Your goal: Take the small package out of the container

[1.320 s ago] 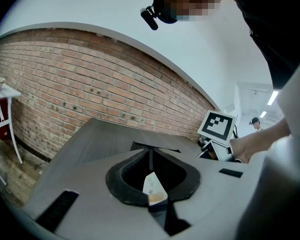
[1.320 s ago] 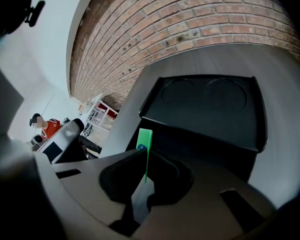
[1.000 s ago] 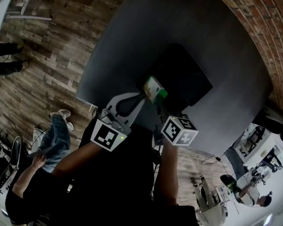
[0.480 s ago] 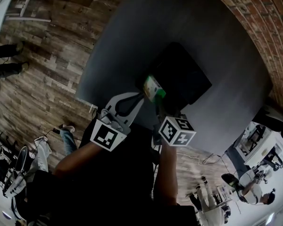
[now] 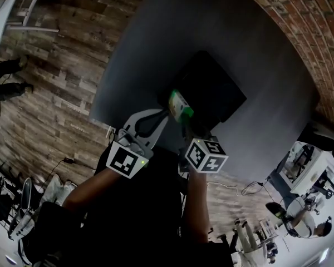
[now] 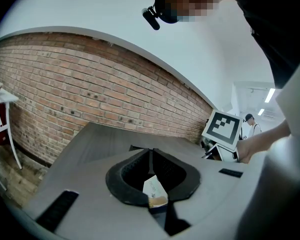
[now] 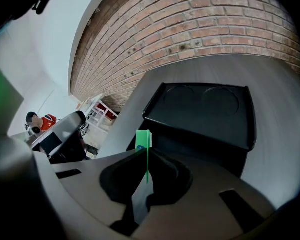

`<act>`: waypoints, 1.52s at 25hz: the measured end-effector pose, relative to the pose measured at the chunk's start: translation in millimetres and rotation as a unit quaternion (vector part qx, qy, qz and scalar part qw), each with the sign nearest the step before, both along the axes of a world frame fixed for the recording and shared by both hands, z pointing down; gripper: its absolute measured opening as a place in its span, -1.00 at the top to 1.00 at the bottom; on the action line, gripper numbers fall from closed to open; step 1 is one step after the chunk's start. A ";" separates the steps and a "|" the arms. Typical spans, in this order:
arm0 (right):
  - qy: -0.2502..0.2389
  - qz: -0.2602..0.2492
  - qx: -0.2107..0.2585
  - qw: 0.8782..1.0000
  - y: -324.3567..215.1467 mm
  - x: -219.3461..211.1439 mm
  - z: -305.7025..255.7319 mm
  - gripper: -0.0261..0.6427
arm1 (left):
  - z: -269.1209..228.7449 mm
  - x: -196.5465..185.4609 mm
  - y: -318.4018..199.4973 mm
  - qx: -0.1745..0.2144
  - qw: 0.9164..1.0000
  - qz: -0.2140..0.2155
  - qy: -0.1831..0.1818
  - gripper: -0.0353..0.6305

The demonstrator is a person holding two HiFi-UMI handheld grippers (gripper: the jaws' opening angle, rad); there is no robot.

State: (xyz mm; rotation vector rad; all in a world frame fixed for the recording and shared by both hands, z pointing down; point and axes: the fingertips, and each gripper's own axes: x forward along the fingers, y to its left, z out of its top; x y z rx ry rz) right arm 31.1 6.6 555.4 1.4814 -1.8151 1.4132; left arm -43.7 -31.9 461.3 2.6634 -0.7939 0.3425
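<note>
The small package (image 5: 180,105), green and white, hangs in the air over the near edge of the black container (image 5: 214,85) on the grey table (image 5: 156,32). Both grippers hold it. My left gripper (image 5: 167,112) comes in from the left, and its view shows the package's white end (image 6: 154,193) pinched behind the shut tips (image 6: 150,153). My right gripper (image 5: 184,121) comes from below. In its view the green package (image 7: 144,140) sticks up past the shut tips (image 7: 146,156). The container (image 7: 200,115) lies beyond, with two round recesses and nothing else seen inside.
A brick wall (image 5: 300,32) curves along the table's far side. Wood floor (image 5: 50,82) lies to the left past the table's edge, with a white stand (image 5: 22,4) at the top left. A person (image 5: 309,221) sits among equipment at the lower right.
Both grippers and the package have barely moved, drifting slightly up in the view. The person seen on the floor at the left has gone out of sight.
</note>
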 end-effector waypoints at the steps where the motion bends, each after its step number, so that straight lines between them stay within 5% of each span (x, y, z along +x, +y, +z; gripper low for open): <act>1: 0.001 0.001 0.001 1.000 0.5 0.3 -0.8 0.83 | -1.2 -0.1 -0.4 0.001 1.000 0.000 0.001 0.75; 38: 0.060 0.089 0.067 0.992 54.1 3.8 -62.4 0.83 | -80.4 2.2 20.2 0.082 0.992 0.071 0.068 0.75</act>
